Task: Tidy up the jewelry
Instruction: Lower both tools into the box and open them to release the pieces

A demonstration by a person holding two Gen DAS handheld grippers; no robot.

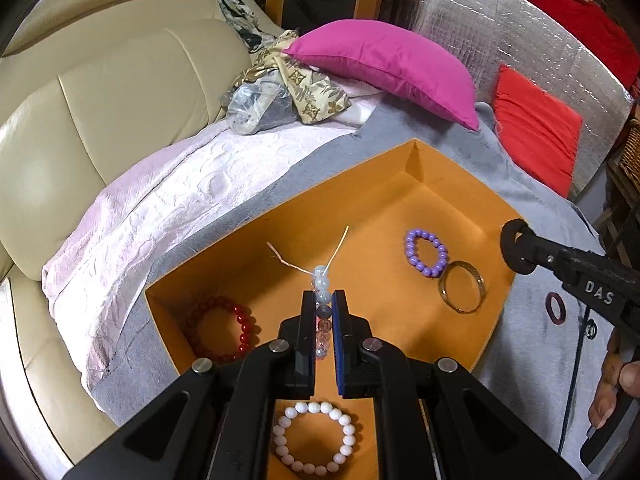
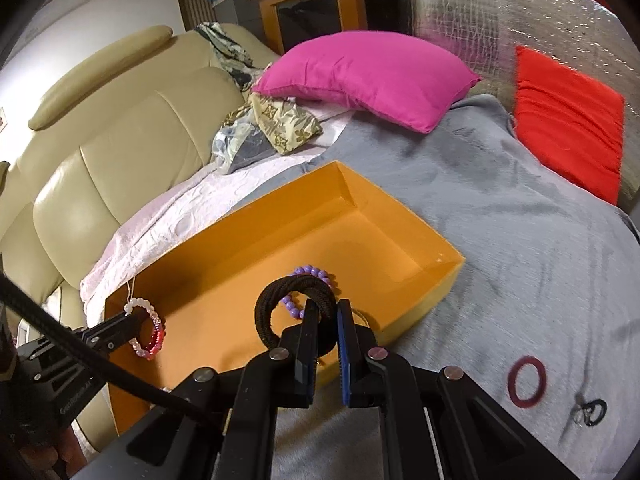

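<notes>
- The left gripper [image 1: 323,300] was closed on a pale beaded bracelet [image 1: 323,280] with loose string ends, hanging over the middle of the orange box [image 1: 420,160]; it looked ready to be set down inside.
- The right gripper [image 2: 325,312] was pinched shut on a dark brown hair tie [image 2: 276,300], held over the box's near edge.
- Already lying in the box: a red bead bracelet [image 1: 224,328] by the left corner, a white bead bracelet [image 1: 314,436] near the front wall, a purple bead bracelet [image 1: 426,252] touching a gold bangle [image 1: 462,286] toward the right wall.
- A good placement would probably mean lowering the pale bracelet into the bare middle floor before letting go, clear of its neighbours; the string ends could snag.
- A maroon ring [image 2: 526,376] and a small black ring [image 2: 594,412] waited on the grey blanket [image 2: 500,220] beyond the box's right edge.
</notes>
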